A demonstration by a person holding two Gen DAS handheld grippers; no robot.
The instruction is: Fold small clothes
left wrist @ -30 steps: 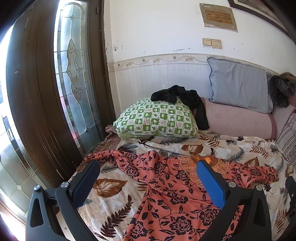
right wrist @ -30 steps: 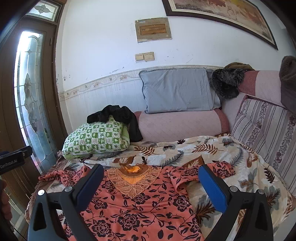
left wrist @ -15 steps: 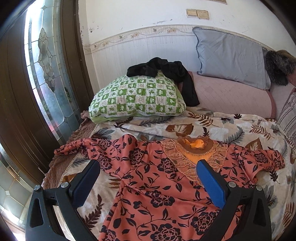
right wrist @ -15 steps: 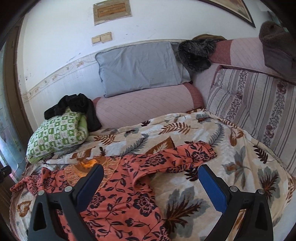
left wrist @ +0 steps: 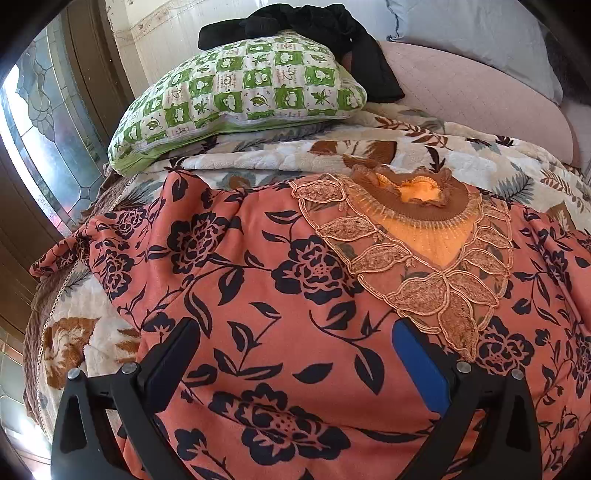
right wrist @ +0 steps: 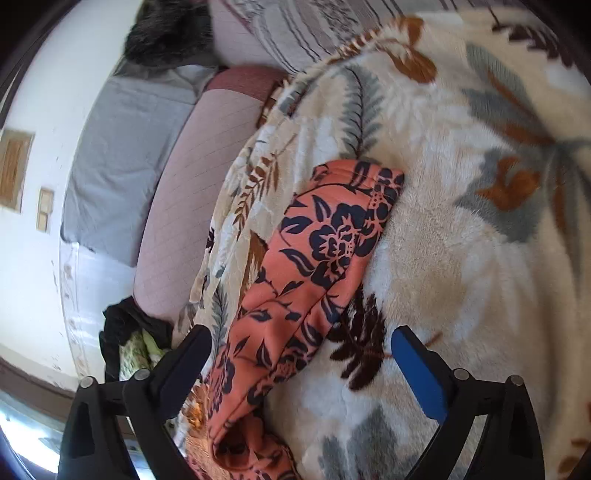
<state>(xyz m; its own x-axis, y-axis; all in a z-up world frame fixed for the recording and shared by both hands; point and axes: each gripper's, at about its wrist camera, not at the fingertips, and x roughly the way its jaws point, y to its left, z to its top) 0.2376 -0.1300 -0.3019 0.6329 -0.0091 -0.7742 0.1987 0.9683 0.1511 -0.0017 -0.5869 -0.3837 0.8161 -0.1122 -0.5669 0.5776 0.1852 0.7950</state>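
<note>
A coral dress (left wrist: 280, 280) with dark flowers lies spread on the leaf-print blanket (left wrist: 461, 158). Its lace collar (left wrist: 417, 229) with an orange lining points toward the pillows. My left gripper (left wrist: 295, 343) hovers open close above the dress's chest, nothing between its fingers. In the right wrist view the picture is rolled onto its side. The dress's right sleeve (right wrist: 317, 258) runs up between the fingers of my right gripper (right wrist: 301, 343). Its jaws are closing but stand wide, and the pads are clear of the cloth.
A green checked pillow (left wrist: 240, 88) with a black garment (left wrist: 317, 26) on it lies behind the dress. A pink bolster (left wrist: 480, 96) and a grey pillow (left wrist: 480, 33) line the wall. A glazed wooden door (left wrist: 48, 122) stands left of the bed. Striped cushions (right wrist: 295, 29) stand at the right.
Both grippers dropped close to the bed. The left came down over the dress's chest. The right swung to the right sleeve and rolled on its side, its jaws narrowing a little.
</note>
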